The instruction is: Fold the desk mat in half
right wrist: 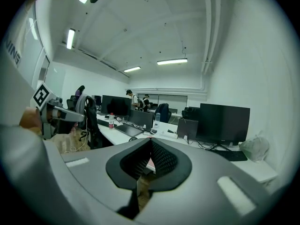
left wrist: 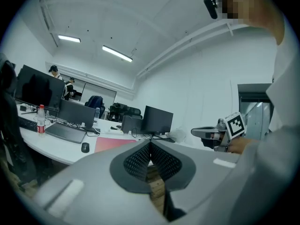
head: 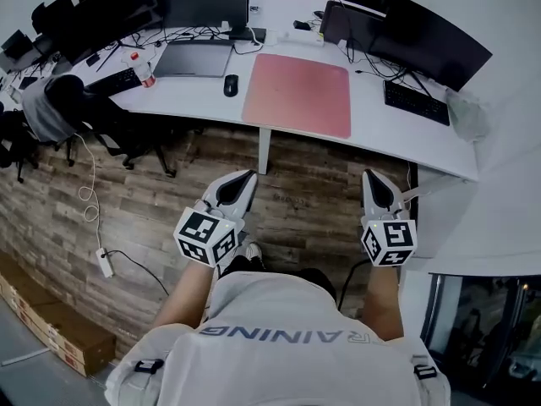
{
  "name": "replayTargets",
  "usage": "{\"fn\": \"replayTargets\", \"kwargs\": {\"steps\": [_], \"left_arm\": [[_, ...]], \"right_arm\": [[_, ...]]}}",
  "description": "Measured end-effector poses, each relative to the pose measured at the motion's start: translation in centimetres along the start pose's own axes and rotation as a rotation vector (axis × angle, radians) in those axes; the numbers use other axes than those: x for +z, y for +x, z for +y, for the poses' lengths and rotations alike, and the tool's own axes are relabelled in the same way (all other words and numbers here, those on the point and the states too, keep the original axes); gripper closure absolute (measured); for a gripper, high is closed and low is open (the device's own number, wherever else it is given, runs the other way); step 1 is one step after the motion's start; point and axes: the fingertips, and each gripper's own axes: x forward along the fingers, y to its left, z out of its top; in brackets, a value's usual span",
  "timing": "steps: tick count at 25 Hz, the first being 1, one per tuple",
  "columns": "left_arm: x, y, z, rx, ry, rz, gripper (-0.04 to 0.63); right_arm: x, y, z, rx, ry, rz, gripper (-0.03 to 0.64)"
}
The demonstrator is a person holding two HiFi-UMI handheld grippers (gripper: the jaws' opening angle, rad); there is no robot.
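A pink desk mat (head: 298,94) lies flat and unfolded on the white desk (head: 203,100), right of a black mouse (head: 231,85). The left gripper view shows the mat (left wrist: 112,143) as a thin pink strip beyond the jaws. My left gripper (head: 241,178) and right gripper (head: 373,178) are held over the wooden floor, short of the desk's near edge. Both are shut with nothing between the jaws. My left gripper's tips (left wrist: 150,143) meet, and so do my right gripper's tips (right wrist: 150,140).
A grey laptop (head: 193,58), monitors (head: 203,8), a keyboard (head: 416,101) and a red-capped bottle (head: 142,70) stand on the desk. Office chairs (head: 93,112) and a trailing cable with a power strip (head: 103,262) occupy the floor to the left. Cardboard boxes (head: 51,328) lie at the lower left.
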Motion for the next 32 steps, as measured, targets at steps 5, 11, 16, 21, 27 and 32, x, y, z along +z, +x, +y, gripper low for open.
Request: {"fn": "replayTargets", "kwargs": {"steps": [5, 11, 16, 21, 27, 32], "left_arm": [[1.0, 0.6, 2.8, 0.008, -0.024, -0.025, 0.595], [1.8, 1.8, 5.3, 0.007, -0.031, -0.03, 0.595], [2.2, 3.8, 7.9, 0.035, -0.039, -0.021, 0.595], [2.7, 7.4, 10.1, 0.065, -0.033, -0.003, 0.595], [4.0, 13.1, 12.4, 0.086, -0.014, 0.019, 0.595], [5.5, 19.1, 12.9, 0.075, -0.007, 0.028, 0.595]], "right_arm": [[0.4, 2.5, 0.8, 0.013, -0.039, 0.035, 0.6], [1.9, 6.0, -0.1, 0.007, -0.033, 0.036, 0.6], [1.6, 10.2, -0.1, 0.058, -0.032, 0.054, 0.6], [1.0, 15.0, -2.3, 0.081, 0.004, 0.06, 0.6], [0.9, 20.0, -5.9, 0.094, 0.031, 0.056, 0.6], [1.1, 23.4, -10.8, 0.083, 0.062, 0.066, 0.6]]}}
